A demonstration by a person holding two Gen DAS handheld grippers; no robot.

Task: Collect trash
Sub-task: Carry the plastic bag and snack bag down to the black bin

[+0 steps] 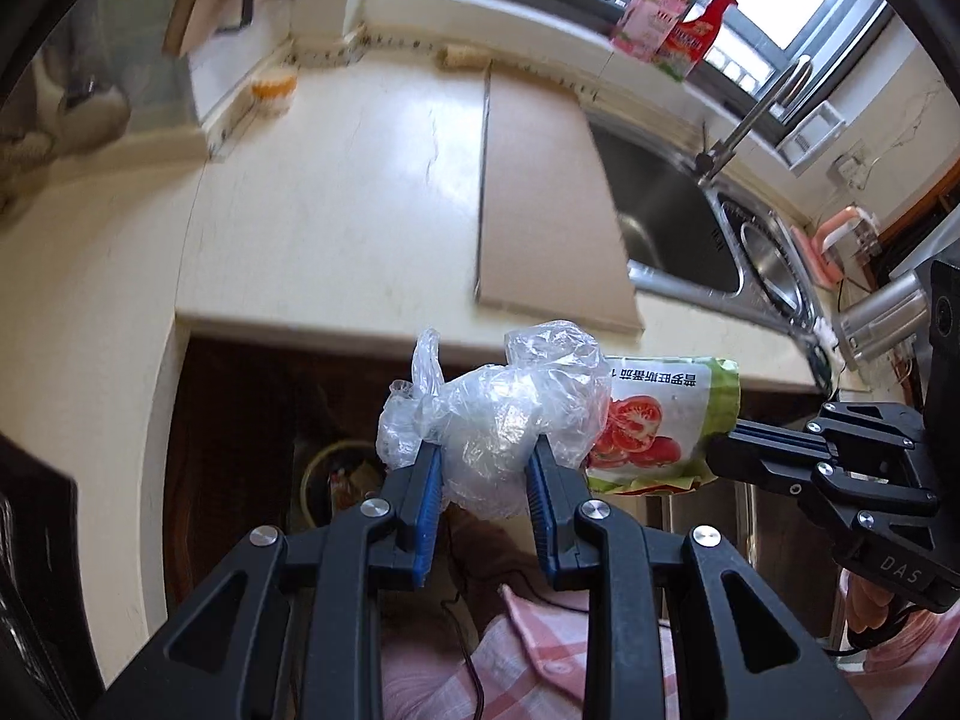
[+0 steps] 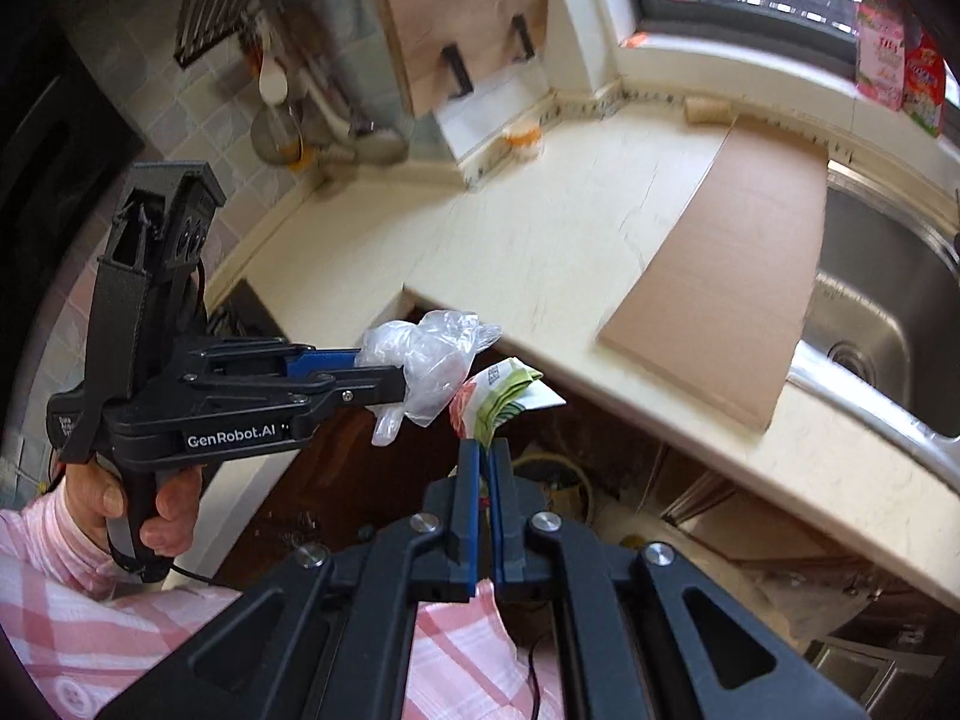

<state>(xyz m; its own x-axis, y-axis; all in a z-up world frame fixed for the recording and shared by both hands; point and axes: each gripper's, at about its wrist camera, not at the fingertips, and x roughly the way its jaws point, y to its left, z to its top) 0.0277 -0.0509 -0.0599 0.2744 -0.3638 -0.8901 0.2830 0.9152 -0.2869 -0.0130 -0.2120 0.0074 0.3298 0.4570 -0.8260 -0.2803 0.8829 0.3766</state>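
Crinkly clear plastic bag (image 1: 498,420) and tomato packet (image 1: 666,426) held past the desk (image 1: 336,192) edge.
Left tool (image 1: 485,468) squeezes the bag; right tool (image 2: 485,450) pinches the packet, above a bin (image 1: 336,480) below.

crinkled clear plastic bag (image 1: 498,414), glossy sink (image 1: 678,222)

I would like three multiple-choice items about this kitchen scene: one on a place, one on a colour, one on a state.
1. Where is the brown board?
A. on the counter beside the sink
B. inside the sink
C. on the floor

2. What colour are the gripper pads?
A. red
B. blue
C. yellow

3. What is the left gripper doing?
A. open, empty
B. shut on a spoon
C. shut on a crumpled plastic bag

Answers: 1 A, it lies flat next to the sink; 2 B, blue strips show inside the fingers; 3 C, the plastic bag sits squeezed between the pads.
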